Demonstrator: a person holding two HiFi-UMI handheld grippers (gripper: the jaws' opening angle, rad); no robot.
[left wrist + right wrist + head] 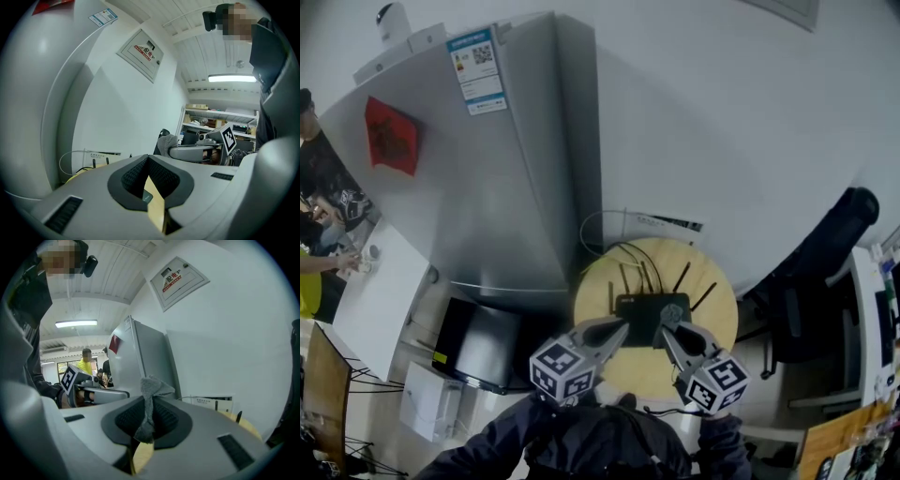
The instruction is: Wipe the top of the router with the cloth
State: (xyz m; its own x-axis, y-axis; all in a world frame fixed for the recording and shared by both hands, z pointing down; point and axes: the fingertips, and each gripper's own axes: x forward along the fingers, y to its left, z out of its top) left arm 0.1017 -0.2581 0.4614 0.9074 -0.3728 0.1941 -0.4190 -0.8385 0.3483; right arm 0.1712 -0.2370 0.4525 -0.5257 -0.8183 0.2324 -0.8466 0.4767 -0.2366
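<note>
Right gripper (149,401): clamping shut on the cloth (151,389), the grey wad standing up past the tips and a tail hanging between the pads.
Left gripper (148,159): closing tip to tip on nothing, with a sliver of wooden table (602,286) showing under the pads.
Router (639,311): lying just ahead of and below both claws' tips, its antennas fanning away on the far side.
Step in hand (judged): bringing the cloth down onto the black casing.
Doing it well: pressing lightly, since the box is probably light and apt to slide; sweeping side to side short of the antennas; bracing the edge nearest the left claw if the box shifts.
Hard to make out: whether the cloth (673,312) is touching the casing yet.
Hidden: nearly all of the router's top in both gripper views, and its near edge behind the claws in the head view.
</note>
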